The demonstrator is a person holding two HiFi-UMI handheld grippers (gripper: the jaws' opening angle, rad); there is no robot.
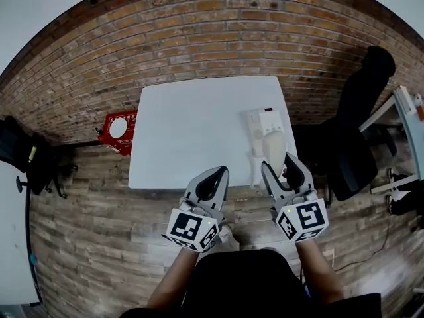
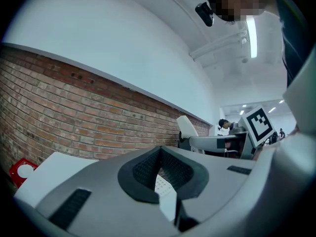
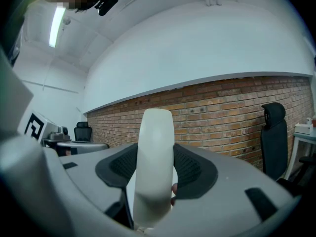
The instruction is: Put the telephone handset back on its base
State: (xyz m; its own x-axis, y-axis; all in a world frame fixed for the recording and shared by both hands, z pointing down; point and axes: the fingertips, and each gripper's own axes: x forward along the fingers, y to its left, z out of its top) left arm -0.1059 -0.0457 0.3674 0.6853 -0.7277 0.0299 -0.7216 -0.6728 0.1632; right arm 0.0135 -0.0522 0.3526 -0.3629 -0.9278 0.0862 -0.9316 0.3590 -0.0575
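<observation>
The cream telephone handset [image 1: 273,148] sticks out forward from my right gripper [image 1: 279,165], which is shut on it just above the table's near right edge. In the right gripper view the handset [image 3: 155,162] stands upright between the two dark pads. The white base [image 1: 264,122] with its keypad lies on the white table [image 1: 192,131] right behind the handset. My left gripper [image 1: 211,184] hovers over the table's near edge, shut and empty. In the left gripper view its pads [image 2: 143,174] meet, and the handset [image 2: 186,128] shows off to the right.
A brick wall [image 1: 199,32] runs behind the table. A black office chair [image 1: 358,108] stands close on the right, with a white desk [image 1: 412,121] beyond it. A red object [image 1: 118,130] lies on the wooden floor at the table's left.
</observation>
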